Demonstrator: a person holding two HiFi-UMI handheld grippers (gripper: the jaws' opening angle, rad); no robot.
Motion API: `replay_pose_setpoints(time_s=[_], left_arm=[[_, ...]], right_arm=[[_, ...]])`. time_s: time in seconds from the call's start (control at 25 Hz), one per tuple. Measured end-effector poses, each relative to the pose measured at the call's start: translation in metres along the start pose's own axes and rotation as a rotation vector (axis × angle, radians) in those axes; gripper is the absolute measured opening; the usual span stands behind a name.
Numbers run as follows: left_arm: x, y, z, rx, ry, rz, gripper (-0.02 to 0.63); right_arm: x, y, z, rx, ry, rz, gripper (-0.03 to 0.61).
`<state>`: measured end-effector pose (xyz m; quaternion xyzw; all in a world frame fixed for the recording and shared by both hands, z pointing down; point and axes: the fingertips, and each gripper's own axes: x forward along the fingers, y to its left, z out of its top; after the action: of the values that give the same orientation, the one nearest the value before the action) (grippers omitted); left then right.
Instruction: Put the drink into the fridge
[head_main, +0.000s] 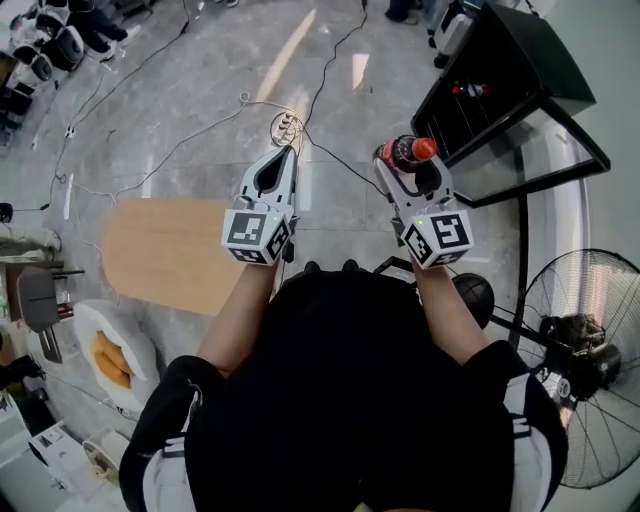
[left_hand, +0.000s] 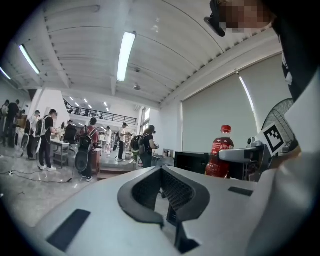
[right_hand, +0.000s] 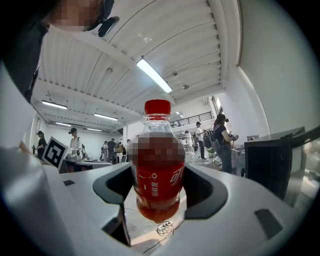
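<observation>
From the head view, your right claw (head_main: 408, 165) is clamped on the bottle (head_main: 405, 153), which sits at the claw's far tip, ahead of the marker cube. Its red cap shows just right of its dark body, on the side toward the fridge (head_main: 520, 80), which stands well apart at the upper right. Your left claw (head_main: 285, 155) hangs beside it with its tips together and nothing in them. In the left gripper view, the left claw (left_hand: 161, 172) has its two curved pads meeting at the far end, enclosing only an empty hollow. Off to the right, the bottle (left_hand: 220, 152) stands upright in the right claw (left_hand: 245, 155). In the right gripper view, the right claw (right_hand: 159, 175) is spread wide, both pads pressing the sides of the bottle (right_hand: 156, 192). The bottle's long axis runs vertically, cap up, base hanging below the pads.
</observation>
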<state>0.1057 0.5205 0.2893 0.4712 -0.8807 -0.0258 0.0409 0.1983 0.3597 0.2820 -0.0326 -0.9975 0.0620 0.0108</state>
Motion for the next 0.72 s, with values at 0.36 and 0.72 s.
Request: replay_pose_setpoints(time_s=[0.36, 0.72], left_arm=[[0.01, 0.0, 0.003, -0.008, 0.017, 0.051, 0.014], [0.02, -0.017, -0.005, -0.016, 0.026, 0.069, 0.014]], right_arm=[[-0.004, -0.027, -0.013, -0.016, 0.036, -0.053, 0.31], [-0.012, -0.056, -0.017, -0.011, 0.037, -0.053, 0.31]])
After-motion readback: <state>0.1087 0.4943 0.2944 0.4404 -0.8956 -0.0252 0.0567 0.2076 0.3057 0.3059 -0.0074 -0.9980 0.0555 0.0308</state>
